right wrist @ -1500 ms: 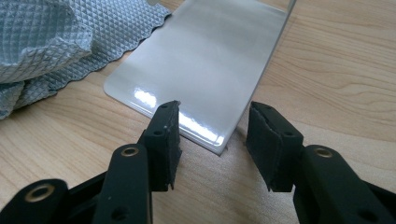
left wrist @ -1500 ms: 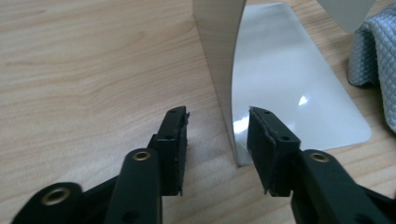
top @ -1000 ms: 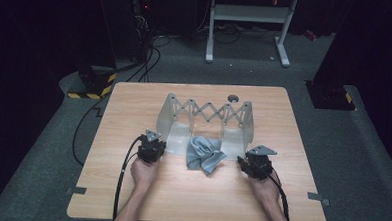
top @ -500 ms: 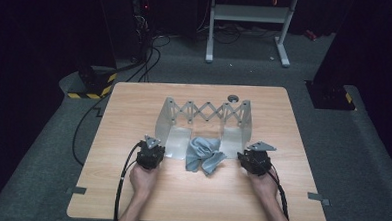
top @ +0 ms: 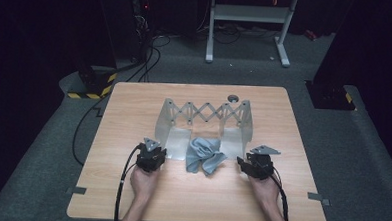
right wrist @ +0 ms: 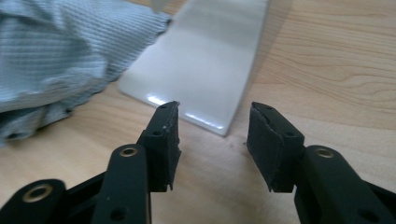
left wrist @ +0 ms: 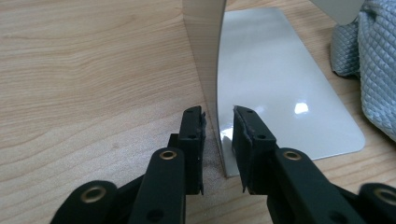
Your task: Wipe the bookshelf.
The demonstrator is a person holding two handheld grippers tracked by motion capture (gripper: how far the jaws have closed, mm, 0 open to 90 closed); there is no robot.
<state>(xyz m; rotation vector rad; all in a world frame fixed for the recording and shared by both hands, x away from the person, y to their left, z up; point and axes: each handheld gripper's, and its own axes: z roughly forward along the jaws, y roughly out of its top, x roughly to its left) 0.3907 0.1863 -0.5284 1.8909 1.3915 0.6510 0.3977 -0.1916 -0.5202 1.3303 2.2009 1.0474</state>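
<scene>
Left gripper (left wrist: pixel 218 122): jaws have just been opening, straddling the near edge of the left panel of the metal rack (top: pixel 169 120) without pressing it.
Rack: standing stretched out mid-tabletop (top: pixel 119 112), seemingly set.
Cloth (top: pixel 204 153): lying crumpled between the panels, likely awaiting hanging.
Right gripper (right wrist: pixel 213 122): jaws opening, holding nothing, just short of the right panel.

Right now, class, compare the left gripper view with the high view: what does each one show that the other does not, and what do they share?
Left gripper view: the left gripper, its jaws just opening, straddles the rack's upright end panel with a gap at each pad. High view: the right gripper, the rack's scissor lattice, a small dark knob. Shared: the wooden table, the grey cloth, the rack's flat foot plate.
</scene>
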